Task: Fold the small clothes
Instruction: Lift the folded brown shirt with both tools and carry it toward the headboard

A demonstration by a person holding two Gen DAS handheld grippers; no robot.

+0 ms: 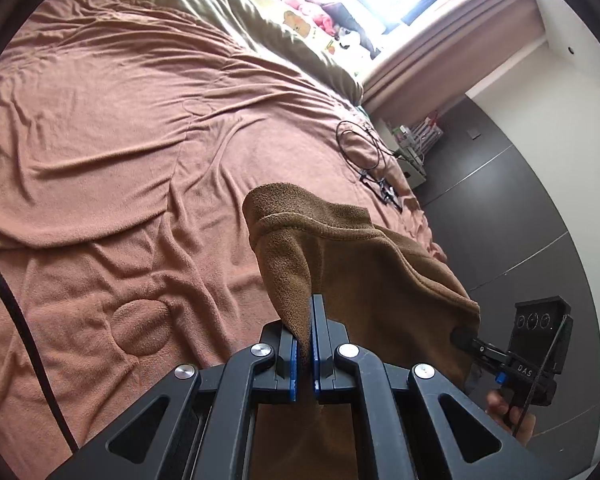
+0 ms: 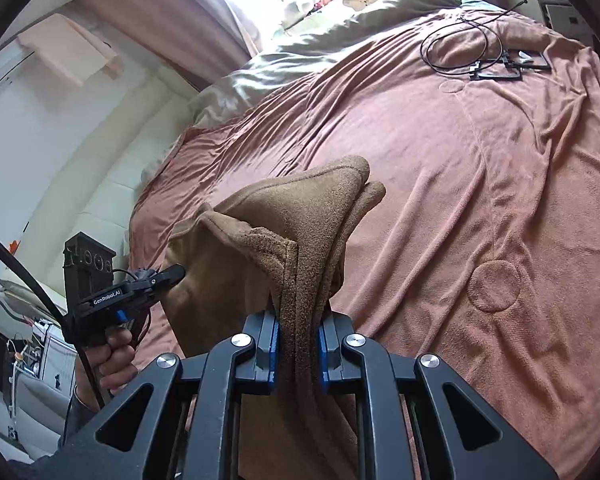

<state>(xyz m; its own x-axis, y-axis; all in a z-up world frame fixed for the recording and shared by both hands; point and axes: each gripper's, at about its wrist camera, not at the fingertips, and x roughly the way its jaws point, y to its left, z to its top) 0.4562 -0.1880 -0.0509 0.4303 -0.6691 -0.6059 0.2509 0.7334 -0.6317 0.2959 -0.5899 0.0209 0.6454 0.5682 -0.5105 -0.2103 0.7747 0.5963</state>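
Bedroom, daylight from a window at 1 o'clock in the left wrist view. Bed covered by a rumpled pink-brown fleece blanket, wide bare stretch in the middle.

Brown fleece garment is off the bed, held in the air between both tools. Left gripper: fingers together, clamped on a thin edge of the cloth. Right gripper: fingers clamped on a thicker bunch, several hemmed layers stacked between the pads. Each tool shows in the other's view, pinching the far side of the garment, a hand on its grip.

Step in hand, as I judge it: lifting the piece to spread or lay it for a fold. To do it well, keep both grips firm, draw the hands apart until the top edge is taut, then lower onto the bare blanket so the cloth lands flat.

Around: coiled black cable and small dark frames at 1 o'clock in the right wrist view, well apart from the garment. Olive quilt and soft toys by the window. Nothing blocks the middle of the bed.
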